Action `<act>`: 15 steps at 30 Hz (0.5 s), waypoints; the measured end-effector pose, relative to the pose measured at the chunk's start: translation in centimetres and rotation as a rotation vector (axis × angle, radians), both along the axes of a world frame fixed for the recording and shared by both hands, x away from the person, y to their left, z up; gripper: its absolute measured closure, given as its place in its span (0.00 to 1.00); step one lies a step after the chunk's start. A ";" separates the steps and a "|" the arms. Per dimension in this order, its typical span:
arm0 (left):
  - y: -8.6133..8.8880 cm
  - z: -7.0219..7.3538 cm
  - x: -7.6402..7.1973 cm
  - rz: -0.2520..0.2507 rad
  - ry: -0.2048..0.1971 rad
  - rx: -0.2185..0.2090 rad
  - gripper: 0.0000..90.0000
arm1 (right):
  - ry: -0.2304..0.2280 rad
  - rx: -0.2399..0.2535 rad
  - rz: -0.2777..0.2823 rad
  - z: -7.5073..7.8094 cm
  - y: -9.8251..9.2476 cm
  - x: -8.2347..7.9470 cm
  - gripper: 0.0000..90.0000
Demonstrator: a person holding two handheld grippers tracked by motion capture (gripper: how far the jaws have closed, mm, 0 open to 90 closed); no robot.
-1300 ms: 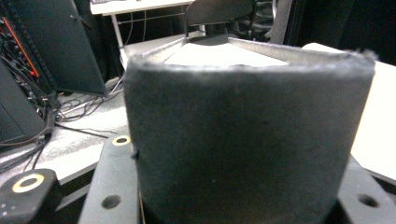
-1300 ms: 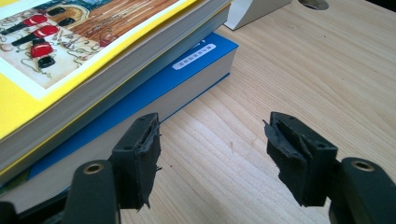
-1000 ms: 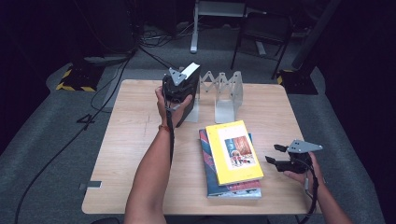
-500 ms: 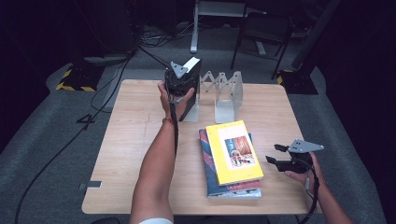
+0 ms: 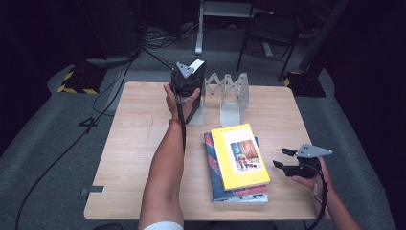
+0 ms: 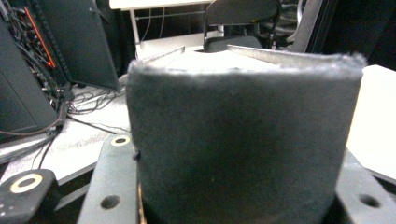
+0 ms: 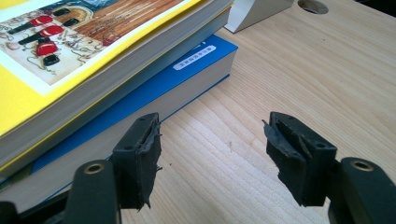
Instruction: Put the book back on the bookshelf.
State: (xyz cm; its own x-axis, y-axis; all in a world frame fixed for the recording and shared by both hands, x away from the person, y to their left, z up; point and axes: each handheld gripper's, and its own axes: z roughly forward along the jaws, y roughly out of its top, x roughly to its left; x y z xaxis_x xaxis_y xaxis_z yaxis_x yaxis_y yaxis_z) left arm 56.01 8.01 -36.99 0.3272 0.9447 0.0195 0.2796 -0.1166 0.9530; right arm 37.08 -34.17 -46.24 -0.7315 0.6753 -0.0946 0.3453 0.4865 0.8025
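Dark felt-covered book [image 6: 243,140] stands upright at the metal book rack [image 5: 230,93], far side of the tabletop [image 5: 129,158], clamped in the left tool [image 5: 184,84]. Right tool [image 7: 212,140] (jaws apart, holding nothing) hovers just beside the stacked books [image 5: 237,163].

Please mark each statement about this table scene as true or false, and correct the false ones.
1. The left gripper holds a dark book at the metal book rack. True.
2. The right gripper grips the yellow book. False: its jaws are open and hold nothing, beside the stack.
3. The yellow book lies on top of a blue book. True.
4. The book rack stands on the floor. False: it stands on the wooden table.
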 end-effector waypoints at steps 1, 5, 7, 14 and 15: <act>0.1 -0.2 0.0 -0.001 -0.004 -0.005 0.57 | 0.000 0.000 -0.001 0.0 0.0 0.0 0.40; 0.1 -0.2 -0.1 -0.003 -0.002 0.002 0.57 | -0.003 0.001 0.000 0.0 -0.1 0.1 0.40; 0.2 -0.2 -0.3 -0.007 -0.006 0.000 0.56 | -0.003 0.002 -0.002 0.0 -0.1 0.1 0.40; 0.7 -0.5 -1.2 -0.020 -0.002 -0.001 0.56 | 0.007 0.013 0.016 0.0 -0.1 0.1 0.40; 0.7 -0.5 -1.3 -0.019 -0.001 -0.002 0.56 | 0.008 0.023 0.020 0.0 -0.1 0.1 0.40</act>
